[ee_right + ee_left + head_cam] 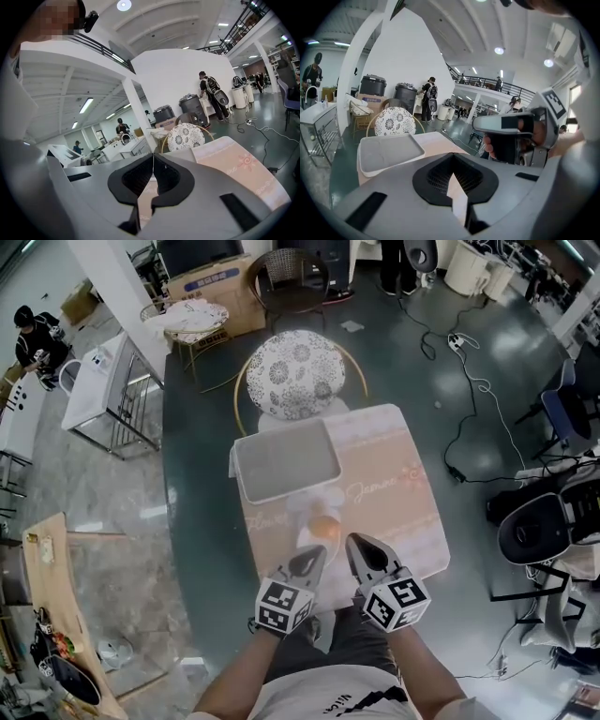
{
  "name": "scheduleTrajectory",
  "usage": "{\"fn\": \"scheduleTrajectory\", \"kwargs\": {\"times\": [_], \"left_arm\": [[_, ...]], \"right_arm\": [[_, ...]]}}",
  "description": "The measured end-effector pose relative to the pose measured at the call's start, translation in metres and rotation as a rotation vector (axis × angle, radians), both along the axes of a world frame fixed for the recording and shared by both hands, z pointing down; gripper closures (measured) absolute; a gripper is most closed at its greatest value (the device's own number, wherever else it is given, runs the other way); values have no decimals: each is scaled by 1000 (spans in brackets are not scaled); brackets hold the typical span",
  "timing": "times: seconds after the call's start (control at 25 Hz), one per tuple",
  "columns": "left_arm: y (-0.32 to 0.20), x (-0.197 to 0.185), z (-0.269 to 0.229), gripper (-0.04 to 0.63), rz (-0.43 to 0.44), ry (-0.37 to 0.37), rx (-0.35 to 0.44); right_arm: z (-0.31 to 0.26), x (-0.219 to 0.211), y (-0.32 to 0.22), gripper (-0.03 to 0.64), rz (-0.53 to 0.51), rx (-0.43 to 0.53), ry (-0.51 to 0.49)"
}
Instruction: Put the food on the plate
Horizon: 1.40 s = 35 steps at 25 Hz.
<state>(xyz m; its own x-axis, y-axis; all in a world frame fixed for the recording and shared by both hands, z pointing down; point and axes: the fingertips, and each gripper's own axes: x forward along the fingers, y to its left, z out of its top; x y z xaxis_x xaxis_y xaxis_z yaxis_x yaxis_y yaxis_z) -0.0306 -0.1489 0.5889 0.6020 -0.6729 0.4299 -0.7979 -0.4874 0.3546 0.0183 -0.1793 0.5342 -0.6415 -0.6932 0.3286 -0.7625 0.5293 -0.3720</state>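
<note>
- While only the head view takes in the whole table [398, 502], it is also the only view showing the food [324, 526], a small orange round piece lying on the pink cloth just on the near side of the tray [281, 460], outside it
- From the left gripper view you get what the head view cannot give: the pads of the left gripper [317, 554] pressed together at their tips with nothing between them, the tray beyond on the left, and the right gripper [358, 545] off to the right with a bare hand [497, 146] wrapped round its handle
- From the right gripper view, its own pads also meet along one thin line, nothing caught in them; beyond lie the cloth with its sun pattern and the patterned chair [295, 374] at the far side
- Neither gripper view shows the food
- Counted: two grippers, one tray, one piece of food, one patterned chair at the table
- Counted in the right gripper view: three people far off in the room, one standing by the white wall and two at benches to the left
- Both bare forearms reach in from the near edge, side by side
- Each gripper points away toward the far side, its marker cube at the near end
- Left tips sit just near of the food, right tips just to its right; whether either touches it I cannot tell
</note>
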Motion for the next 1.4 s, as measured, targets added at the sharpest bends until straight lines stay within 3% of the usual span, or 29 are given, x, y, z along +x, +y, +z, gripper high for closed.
{"fn": "scheduleTrajectory", "kwargs": {"times": [0.68,0.92,1.4], "left_arm": [[-2,-5,-138,589,-82,82,145],[0,-18,-179,589,-114,93,234],[-1,-32,-213,589,-137,115,311]], "right_arm": [[-77,-8,4,600,-30,54,-99],[-107,-14,7,601,-38,112,-77],[-136,-26,12,601,-49,186,-75]]}}
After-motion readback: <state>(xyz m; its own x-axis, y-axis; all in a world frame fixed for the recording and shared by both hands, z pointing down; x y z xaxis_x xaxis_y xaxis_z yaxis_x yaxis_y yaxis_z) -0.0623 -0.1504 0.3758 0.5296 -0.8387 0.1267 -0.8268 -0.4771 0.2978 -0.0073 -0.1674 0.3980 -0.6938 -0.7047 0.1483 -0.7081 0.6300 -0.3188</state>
